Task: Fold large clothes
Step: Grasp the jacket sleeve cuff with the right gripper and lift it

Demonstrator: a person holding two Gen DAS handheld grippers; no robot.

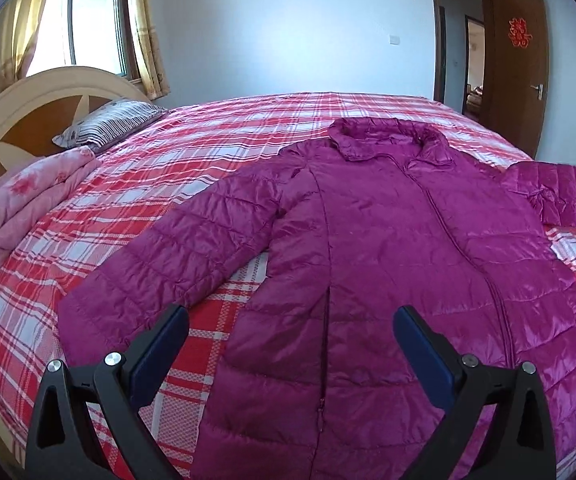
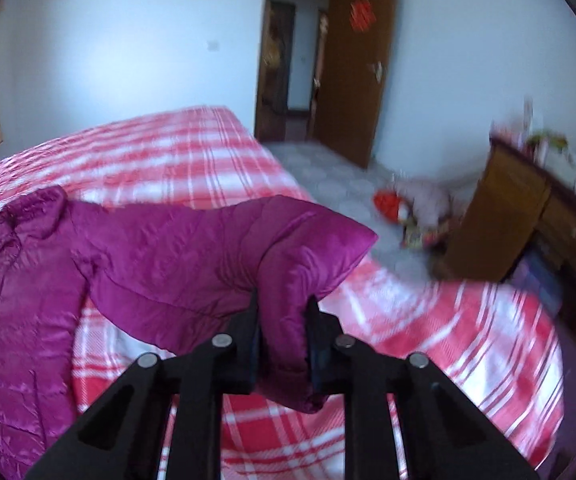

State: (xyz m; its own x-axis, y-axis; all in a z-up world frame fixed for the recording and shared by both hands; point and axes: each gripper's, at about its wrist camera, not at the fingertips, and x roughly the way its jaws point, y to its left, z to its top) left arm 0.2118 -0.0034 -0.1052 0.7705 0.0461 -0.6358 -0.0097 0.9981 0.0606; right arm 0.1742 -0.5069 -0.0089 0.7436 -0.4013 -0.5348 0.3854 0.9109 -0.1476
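**Sleeve pinched and raised, jacket spread on the bed**

Black fingers of the left gripper (image 1: 289,316) fill the bottom of the left wrist view, spread wide with nothing between them, above the lower front of a magenta quilted jacket (image 1: 387,264). That jacket lies flat, front up and zipped, across the centre and right of the frame on a red and white plaid bedspread (image 1: 148,184). One sleeve (image 1: 168,256) reaches toward the lower left. At the upper left sit a striped pillow (image 1: 108,124) and a folded pink quilt (image 1: 20,208) by the headboard (image 1: 16,120).

In the right wrist view, the right gripper (image 2: 282,300) at the bottom centre is closed on the jacket's other sleeve (image 2: 208,252), its cuff squeezed between the pads and hanging below them. This sleeve is lifted off the bedspread (image 2: 427,320); the jacket's body (image 2: 20,312) lies at the left edge. An open brown door (image 2: 359,64) stands at the top centre, a wooden cabinet (image 2: 499,216) at the right. This view is blurred.
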